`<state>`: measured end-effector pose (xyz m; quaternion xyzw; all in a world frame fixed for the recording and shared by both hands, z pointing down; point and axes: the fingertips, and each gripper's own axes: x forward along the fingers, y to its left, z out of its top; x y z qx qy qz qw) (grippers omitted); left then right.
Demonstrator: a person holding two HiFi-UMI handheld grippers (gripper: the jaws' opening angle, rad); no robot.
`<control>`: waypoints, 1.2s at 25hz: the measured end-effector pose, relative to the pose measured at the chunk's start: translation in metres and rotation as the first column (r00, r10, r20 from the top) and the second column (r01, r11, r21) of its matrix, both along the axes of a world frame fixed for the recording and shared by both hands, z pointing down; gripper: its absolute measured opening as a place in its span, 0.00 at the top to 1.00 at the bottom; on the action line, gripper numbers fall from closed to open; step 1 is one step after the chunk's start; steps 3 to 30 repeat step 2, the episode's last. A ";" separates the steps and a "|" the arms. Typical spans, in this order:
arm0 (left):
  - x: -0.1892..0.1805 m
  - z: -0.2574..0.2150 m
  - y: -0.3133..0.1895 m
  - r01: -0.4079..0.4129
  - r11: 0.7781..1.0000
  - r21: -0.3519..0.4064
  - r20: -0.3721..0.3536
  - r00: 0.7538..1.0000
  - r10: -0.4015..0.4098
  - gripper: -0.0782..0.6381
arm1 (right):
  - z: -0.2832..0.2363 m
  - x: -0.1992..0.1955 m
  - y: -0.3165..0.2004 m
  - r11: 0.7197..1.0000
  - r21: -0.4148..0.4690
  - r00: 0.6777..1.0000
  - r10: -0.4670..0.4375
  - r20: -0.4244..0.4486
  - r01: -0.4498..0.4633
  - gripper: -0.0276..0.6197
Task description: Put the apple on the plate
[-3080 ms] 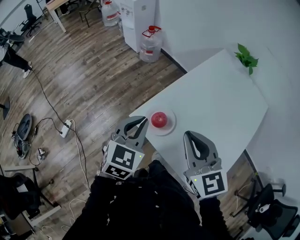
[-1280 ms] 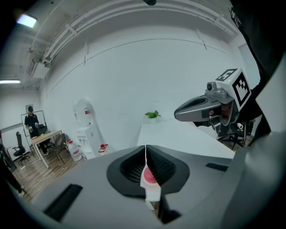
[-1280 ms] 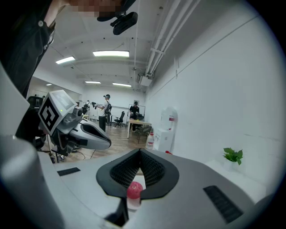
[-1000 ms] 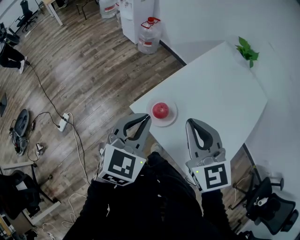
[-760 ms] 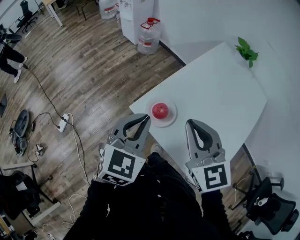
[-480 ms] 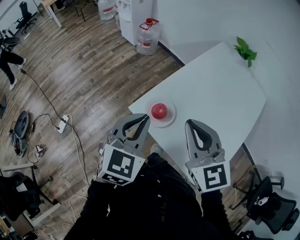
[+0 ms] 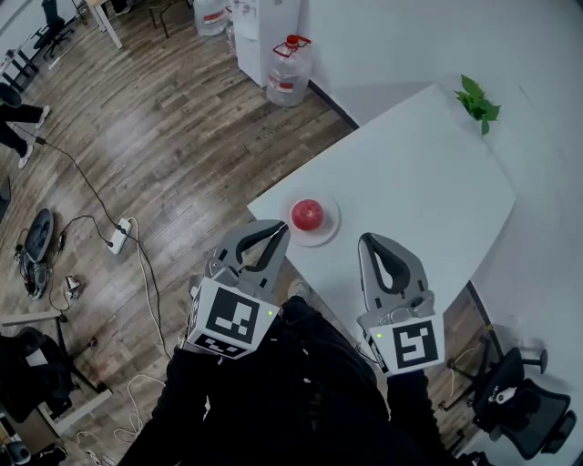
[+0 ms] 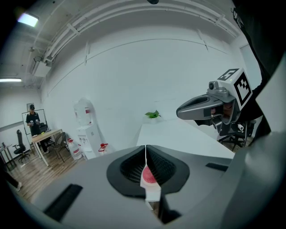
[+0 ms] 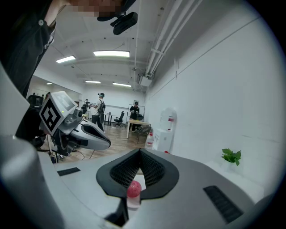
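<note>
On the near left corner of the white table, a red apple sits in the middle of a small white plate. Nothing else touches it. Small green plant at the table's far corner, well apart from the plate.

Left gripper: jaws together, tips meeting in a thin seam in its own view, nothing clamped. Through the hollow below the tips, apple and plate show ahead, apart from the pads. In the head view the closed tip lies near the plate's left rim, not touching it.

Right gripper: jaws likewise closed tip to tip, empty. Apple shows past them, low in the right gripper view. In the head view this gripper is to the right of the plate, near the table's front edge, clear of both plate and apple.

Both grippers side by side, pointing toward the table, marker cubes on the person's side. Dark sleeves fill the bottom of the head view.

Surroundings: wooden floor left of the table. Water jug with a red cap stands beside a white water dispenser against the wall. Power strip with a cable trailing across the floor. Office chair at bottom right. Right gripper view: two people standing far down the room, too small for detail
</note>
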<state>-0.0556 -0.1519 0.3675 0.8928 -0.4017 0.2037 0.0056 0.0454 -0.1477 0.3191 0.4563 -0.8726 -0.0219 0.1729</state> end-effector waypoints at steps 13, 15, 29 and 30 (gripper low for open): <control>0.000 0.001 0.001 -0.001 1.000 -0.005 -0.002 1.000 0.001 0.86 | 0.000 0.000 0.000 1.000 0.002 1.000 0.003 0.001 -0.003 0.90; 0.000 0.001 0.001 -0.001 1.000 -0.005 -0.002 1.000 0.001 0.86 | 0.000 0.000 0.000 1.000 0.002 1.000 0.003 0.001 -0.003 0.90; 0.000 0.001 0.001 -0.001 1.000 -0.005 -0.002 1.000 0.001 0.86 | 0.000 0.000 0.000 1.000 0.002 1.000 0.003 0.001 -0.003 0.90; 0.000 0.001 0.001 -0.001 1.000 -0.005 -0.002 1.000 0.001 0.86 | 0.000 0.000 0.000 1.000 0.002 1.000 0.003 0.001 -0.003 0.90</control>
